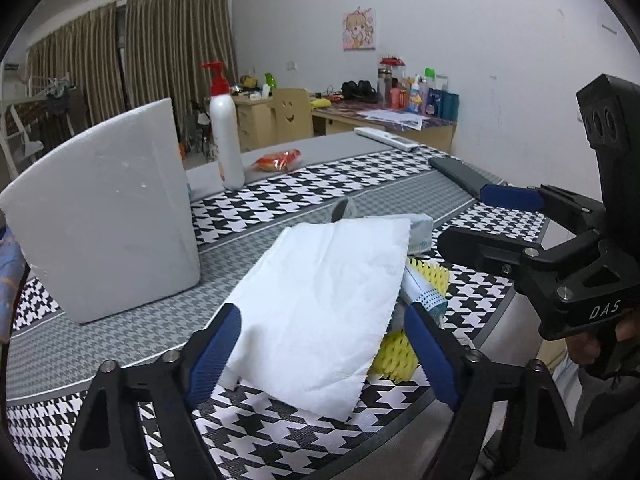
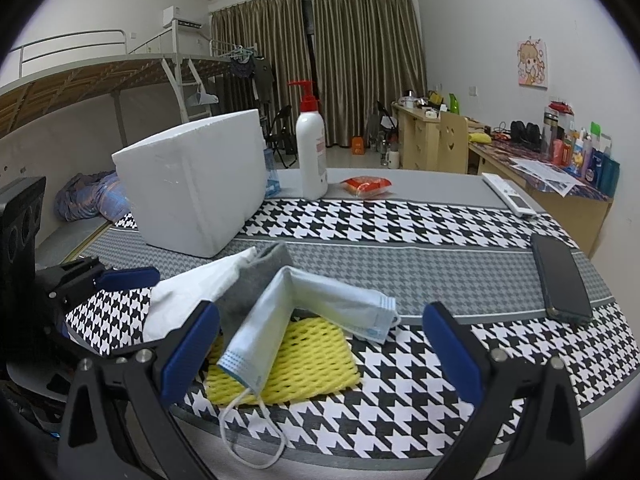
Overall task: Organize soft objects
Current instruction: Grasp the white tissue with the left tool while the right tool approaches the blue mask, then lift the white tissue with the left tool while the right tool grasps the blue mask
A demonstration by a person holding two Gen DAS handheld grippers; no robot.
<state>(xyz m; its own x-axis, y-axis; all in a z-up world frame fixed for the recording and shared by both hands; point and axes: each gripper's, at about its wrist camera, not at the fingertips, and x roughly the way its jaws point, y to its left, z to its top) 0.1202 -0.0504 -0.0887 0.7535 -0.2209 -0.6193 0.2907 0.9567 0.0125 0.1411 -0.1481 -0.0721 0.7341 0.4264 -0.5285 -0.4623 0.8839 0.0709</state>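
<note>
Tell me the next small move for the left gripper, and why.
Probably ease the left gripper forward and shut it on the white tissue. Its jaws are open, straddling the tissue's near edge, and the tissue lies on top of the pile, covering the yellow foam net and face mask. The white foam box stands nearby, likely the destination.

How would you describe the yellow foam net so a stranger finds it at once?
On the houndstooth table, find the pile of soft things near the front edge. The foam net lies at the bottom, under the face mask: the only yellow, meshed piece.
</note>
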